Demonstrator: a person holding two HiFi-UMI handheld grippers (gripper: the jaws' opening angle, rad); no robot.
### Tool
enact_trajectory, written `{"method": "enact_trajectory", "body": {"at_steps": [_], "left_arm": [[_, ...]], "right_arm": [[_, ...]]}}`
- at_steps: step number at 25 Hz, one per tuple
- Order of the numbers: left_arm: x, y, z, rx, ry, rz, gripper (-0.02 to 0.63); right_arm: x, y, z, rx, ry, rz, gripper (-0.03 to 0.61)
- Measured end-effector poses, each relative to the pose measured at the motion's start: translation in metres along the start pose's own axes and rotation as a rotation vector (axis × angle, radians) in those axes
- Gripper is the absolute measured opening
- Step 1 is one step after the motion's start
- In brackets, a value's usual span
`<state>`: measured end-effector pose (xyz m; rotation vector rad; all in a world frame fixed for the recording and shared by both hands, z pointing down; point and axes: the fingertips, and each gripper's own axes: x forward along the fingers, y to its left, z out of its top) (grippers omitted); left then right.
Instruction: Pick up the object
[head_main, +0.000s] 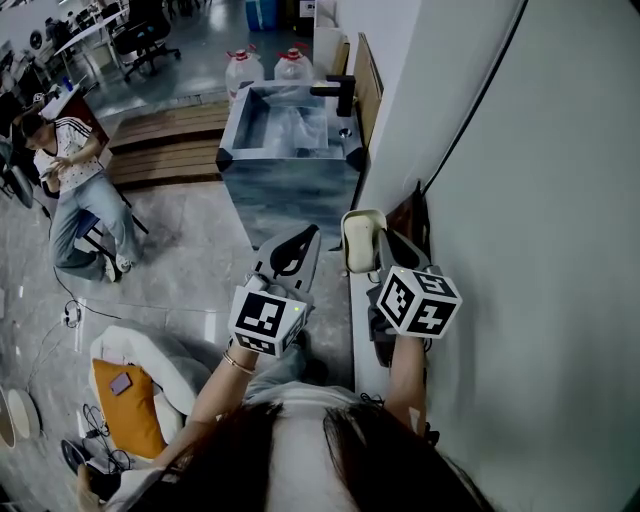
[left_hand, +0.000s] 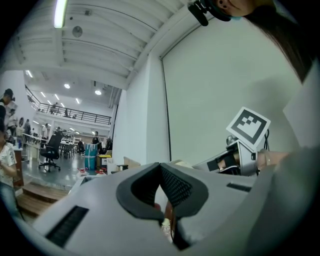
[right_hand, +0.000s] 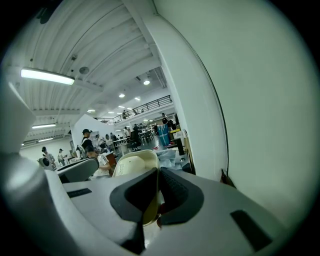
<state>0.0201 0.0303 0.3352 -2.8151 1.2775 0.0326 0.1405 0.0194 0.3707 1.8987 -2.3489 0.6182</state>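
The object is a cream-coloured cup-like shell (head_main: 360, 240), held up in the air beside the white wall. My right gripper (head_main: 379, 236) is shut on its rim. In the right gripper view the cream object (right_hand: 131, 169) stands just left of the closed jaws of the right gripper (right_hand: 158, 172), with its edge pinched between the pads. My left gripper (head_main: 303, 242) hangs close beside it on the left, jaws together. In the left gripper view the dark pads meet at the tip of the left gripper (left_hand: 161, 167) and nothing clear shows between them. The right gripper's marker cube (left_hand: 248, 125) shows there too.
A grey marbled sink block (head_main: 290, 175) with a black tap (head_main: 340, 95) stands ahead, with two water bottles (head_main: 245, 68) behind it. The white wall (head_main: 520, 200) fills the right. A wooden platform (head_main: 165, 150) and a seated person (head_main: 75, 180) are at left, an orange-cushioned seat (head_main: 125, 400) below.
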Motion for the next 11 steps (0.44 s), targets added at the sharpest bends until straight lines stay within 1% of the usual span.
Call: {"method": "enact_trajectory", "body": {"at_steps": [5, 11], "left_arm": [[0.02, 0.014, -0.007, -0.01, 0.015, -0.019, 0.009], [0.023, 0.019, -0.014, -0.008, 0.017, -0.028, 0.008]], "right_arm": [[0.024, -0.005, 0.002, 0.005, 0.015, -0.006, 0.034], [0.029, -0.007, -0.005, 0.005, 0.02, -0.018, 0.034]]}}
